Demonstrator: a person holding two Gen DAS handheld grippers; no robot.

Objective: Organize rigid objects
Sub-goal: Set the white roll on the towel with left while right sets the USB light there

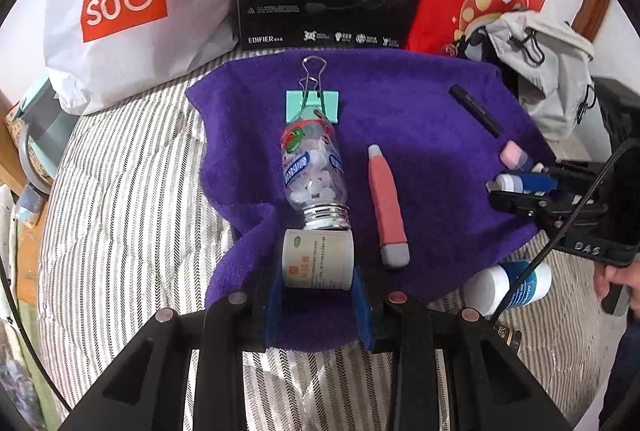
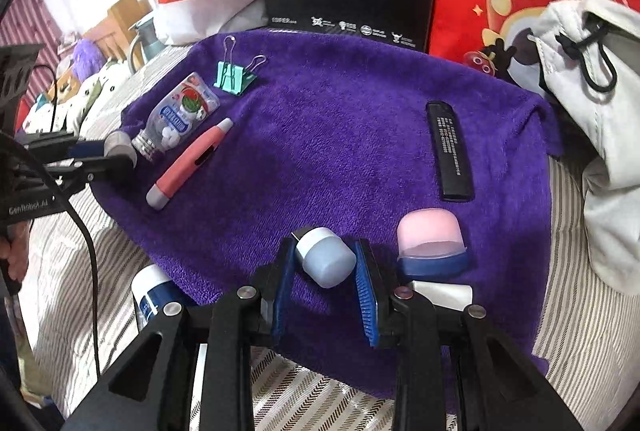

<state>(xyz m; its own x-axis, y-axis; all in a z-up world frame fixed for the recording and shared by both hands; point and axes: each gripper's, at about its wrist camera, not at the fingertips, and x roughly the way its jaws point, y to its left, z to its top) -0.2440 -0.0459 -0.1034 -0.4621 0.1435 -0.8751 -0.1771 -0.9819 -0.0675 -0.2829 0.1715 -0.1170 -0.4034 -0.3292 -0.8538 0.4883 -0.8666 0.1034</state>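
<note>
The left gripper [image 1: 318, 287] is closing its blue pads around a small cream paper-labelled cup [image 1: 318, 263] near the front edge of the purple towel [image 1: 420, 119] — the cup is sitting between the fingers with both pads at or just beside its walls, though whether they are pressing is hard to tell. It is looking light, thin-walled and easy to crush, so a gentle squeeze across its middle is probably the safest hold. Its far rim is touching the silver neck of a clear plastic bottle [image 1: 314, 163] of white tablets, which is lying on its side and pointing toward the mint binder clip [image 1: 313, 105] at the towel's back edge; that bottle is likely rigid, smooth and prone to rolling.

The right gripper [image 2: 326, 271] is standing partly open at the towel's front edge, its jaws flanking a small grey-blue capped bottle [image 2: 326, 255] — the bottle is lying slanted between them, seemingly with slack on both sides. It is looking hard and slick, best pinched across its round body.

Just to the right a pink-lidded jar [image 2: 432, 243] is sitting upright, and a coral pen-shaped tool [image 2: 188, 163] is lying toward the towel's left edge.
</note>
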